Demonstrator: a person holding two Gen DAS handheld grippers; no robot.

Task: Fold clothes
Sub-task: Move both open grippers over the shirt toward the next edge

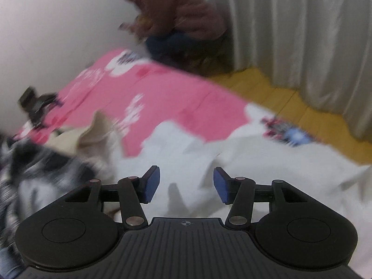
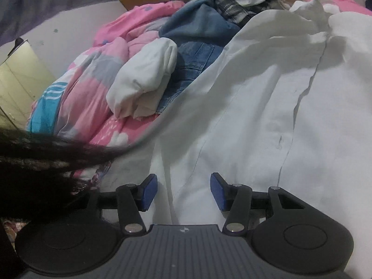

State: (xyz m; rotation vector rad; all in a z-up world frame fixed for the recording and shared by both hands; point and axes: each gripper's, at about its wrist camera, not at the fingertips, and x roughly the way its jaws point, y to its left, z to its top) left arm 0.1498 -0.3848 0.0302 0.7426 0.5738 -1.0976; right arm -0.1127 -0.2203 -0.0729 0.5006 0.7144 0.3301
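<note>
Both grippers, left (image 1: pixel 186 184) and right (image 2: pixel 183 191), hover with fingers spread over a white shirt (image 2: pixel 267 116), apparently about to pinch its edges for a fold.

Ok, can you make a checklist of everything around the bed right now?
Surface: bed with pink printed sheet.
Job's things: white shirt spread flat, placket showing.
Clutter: denim garment, plaid garment, white bundle, pink quilt piled beside the shirt.
Grippers: left gripper open, holding nothing, over white cloth; right gripper open above the shirt.
Cables: nothing seen.
Surroundings: crouching person in maroon jacket, white curtain, wooden floor.
</note>
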